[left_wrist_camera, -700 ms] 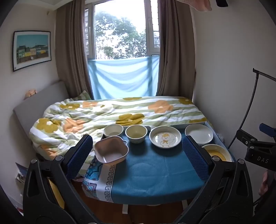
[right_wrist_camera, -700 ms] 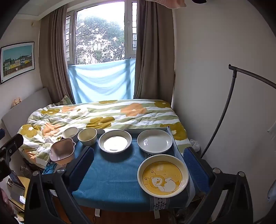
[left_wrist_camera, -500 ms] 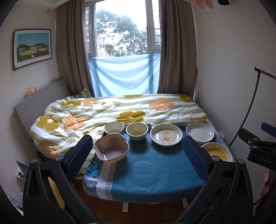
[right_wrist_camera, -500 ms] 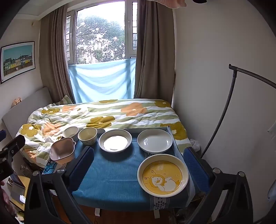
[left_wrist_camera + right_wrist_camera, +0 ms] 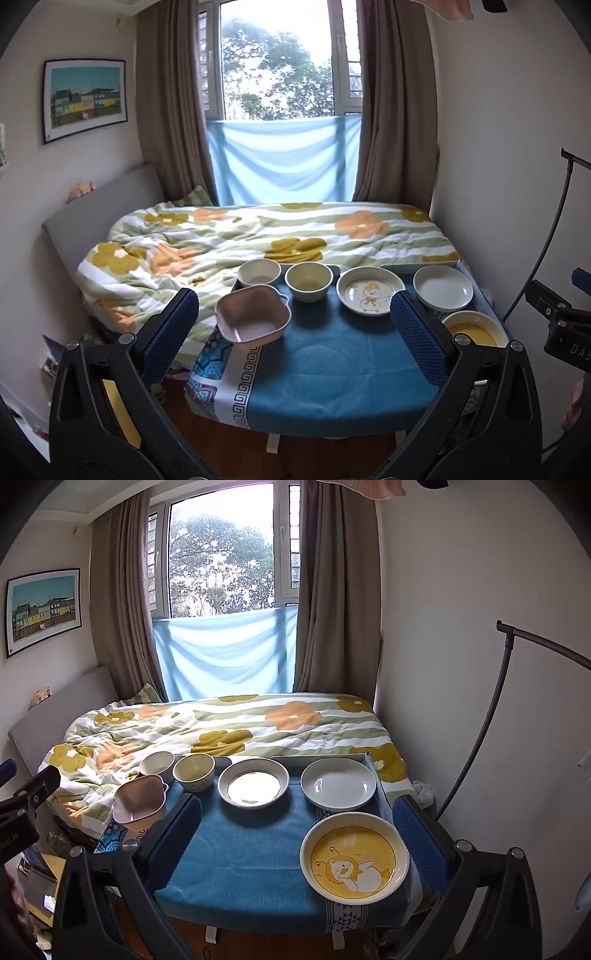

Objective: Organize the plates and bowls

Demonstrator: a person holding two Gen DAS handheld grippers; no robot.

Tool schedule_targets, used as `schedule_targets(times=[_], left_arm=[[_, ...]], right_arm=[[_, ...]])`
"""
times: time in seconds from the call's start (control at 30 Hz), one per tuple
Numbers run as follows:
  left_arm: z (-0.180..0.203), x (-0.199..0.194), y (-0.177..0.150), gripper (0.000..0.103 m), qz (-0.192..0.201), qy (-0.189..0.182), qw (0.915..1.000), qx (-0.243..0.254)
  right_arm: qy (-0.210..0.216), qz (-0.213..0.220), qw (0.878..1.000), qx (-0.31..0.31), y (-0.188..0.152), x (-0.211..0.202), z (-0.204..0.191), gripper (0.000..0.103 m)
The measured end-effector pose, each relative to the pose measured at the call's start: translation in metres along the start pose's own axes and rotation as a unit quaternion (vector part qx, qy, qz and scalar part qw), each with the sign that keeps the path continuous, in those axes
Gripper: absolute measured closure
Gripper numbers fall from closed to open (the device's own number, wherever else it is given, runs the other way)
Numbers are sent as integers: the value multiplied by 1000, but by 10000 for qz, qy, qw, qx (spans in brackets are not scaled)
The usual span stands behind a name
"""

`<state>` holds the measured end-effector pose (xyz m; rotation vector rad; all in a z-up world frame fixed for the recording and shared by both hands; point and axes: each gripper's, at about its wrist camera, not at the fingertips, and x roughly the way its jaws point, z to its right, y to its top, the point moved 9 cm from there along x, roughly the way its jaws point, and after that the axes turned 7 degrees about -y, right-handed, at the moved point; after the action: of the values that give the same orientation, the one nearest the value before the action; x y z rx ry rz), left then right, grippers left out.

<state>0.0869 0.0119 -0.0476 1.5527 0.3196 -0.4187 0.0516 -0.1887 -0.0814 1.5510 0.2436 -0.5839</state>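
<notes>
Nearest the right gripper (image 5: 293, 829) — jaws apart, like the left's (image 5: 293, 328) — sits the yellow plate (image 5: 354, 860), at the table's (image 5: 240, 853) front-right corner.

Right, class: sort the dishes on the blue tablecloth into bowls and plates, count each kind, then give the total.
Bowls: 3: pink square bowl, white bowl, cream bowl
Plates: 3: duck plate, plain white plate, yellow bear plate
Total: 6

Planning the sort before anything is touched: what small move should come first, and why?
Probably ease the open right gripper down toward the yellow cartoon plate: it lies nearest, apart from the plain white plate, and both grippers are empty.
</notes>
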Motion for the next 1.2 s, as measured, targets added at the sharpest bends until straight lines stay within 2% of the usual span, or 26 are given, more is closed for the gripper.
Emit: schedule_targets(times=[0.77,1.2], left_arm=[[-4,4,1,0,-10,-258,9996,76],[-8,7,0,0,-71,-266,9996,74]], right_arm=[[-36,-32,10000,6,1,8,2,0],[-131,-87,9999,-13,2,13,-2,0]])
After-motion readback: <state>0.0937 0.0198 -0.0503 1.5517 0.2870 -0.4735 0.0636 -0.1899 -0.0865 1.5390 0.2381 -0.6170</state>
